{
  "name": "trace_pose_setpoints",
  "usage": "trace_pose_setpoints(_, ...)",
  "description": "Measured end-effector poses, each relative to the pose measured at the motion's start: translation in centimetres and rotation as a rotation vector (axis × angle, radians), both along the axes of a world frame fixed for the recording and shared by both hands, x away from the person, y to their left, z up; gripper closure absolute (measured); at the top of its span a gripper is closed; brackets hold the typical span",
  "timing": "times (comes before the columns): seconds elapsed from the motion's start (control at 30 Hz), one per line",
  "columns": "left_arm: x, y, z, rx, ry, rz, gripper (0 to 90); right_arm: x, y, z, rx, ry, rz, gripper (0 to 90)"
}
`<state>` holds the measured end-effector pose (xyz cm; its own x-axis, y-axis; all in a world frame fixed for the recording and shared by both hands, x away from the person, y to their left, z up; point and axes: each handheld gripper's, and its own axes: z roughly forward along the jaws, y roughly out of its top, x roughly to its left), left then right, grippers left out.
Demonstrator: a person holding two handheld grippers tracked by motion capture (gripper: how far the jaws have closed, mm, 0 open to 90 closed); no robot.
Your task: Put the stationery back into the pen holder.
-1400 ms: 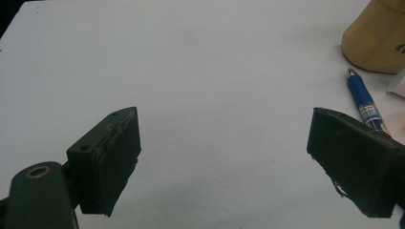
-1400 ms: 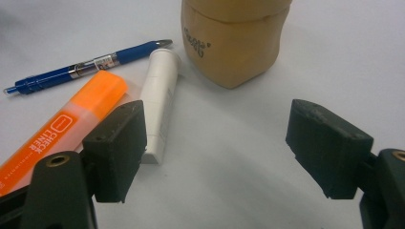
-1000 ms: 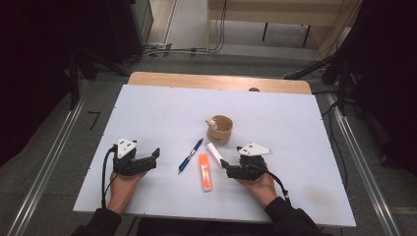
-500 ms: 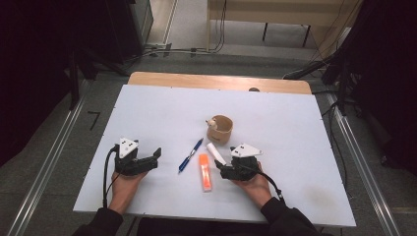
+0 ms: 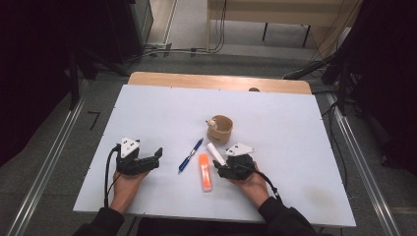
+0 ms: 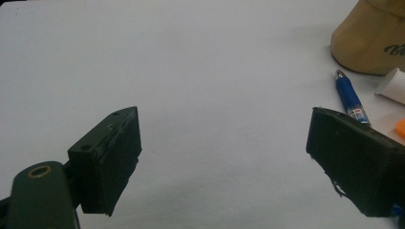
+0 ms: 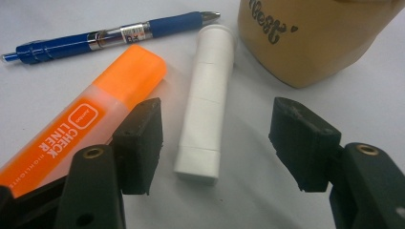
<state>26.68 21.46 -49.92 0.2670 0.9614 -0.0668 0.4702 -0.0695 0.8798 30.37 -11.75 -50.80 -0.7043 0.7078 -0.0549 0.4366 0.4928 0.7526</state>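
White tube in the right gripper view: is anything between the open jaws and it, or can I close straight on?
Nothing visible blocks it. The white tube lies in the gap of the open right gripper, bare table either side. The orange highlighter sits just outside one jaw, and the tan cup is beyond the tube's far end.

A white-topped desk (image 5: pixel 295 128) stood in the middle of the room, with a strip of bare light wood (image 5: pixel 216 81) showing along its far edge. The floor (image 5: pixel 54 147) around it was grey. Metal rails (image 5: pixel 361 162) ran along the floor on both sides of the desk. Black cables (image 5: pixel 196 49) trailed across the floor beyond it, near a pale wooden bench (image 5: pixel 275 10). Both sides of the room lay in deep shadow.
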Motion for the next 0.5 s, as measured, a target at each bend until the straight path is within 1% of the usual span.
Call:
trace_pose_setpoints(0.17, 0.05, -0.08, -0.02, 0.003, 0.001, -0.004, 12.2, 0.07, 0.16, -0.04, -0.007, 0.014, 0.001, 38.3)
trace_pose_setpoints(0.2, 0.07, -0.1, -0.03, 0.004, 0.001, -0.005, 12.2, 0.15, 0.18, -0.08, -0.007, 0.022, 0.006, 41.3)
trace_pose_setpoints(0.23, 0.08, -0.12, -0.04, 0.003, 0.001, -0.005, 12.3, 0.16, 0.19, -0.08, -0.007, 0.023, 0.006, 42.2)
trace_pose_setpoints(0.5, 0.09, -0.32, -0.02, 0.004, -0.001, -0.01, 12.6, 0.37, 0.44, -0.16, -0.023, 0.05, 0.014, 46.5)
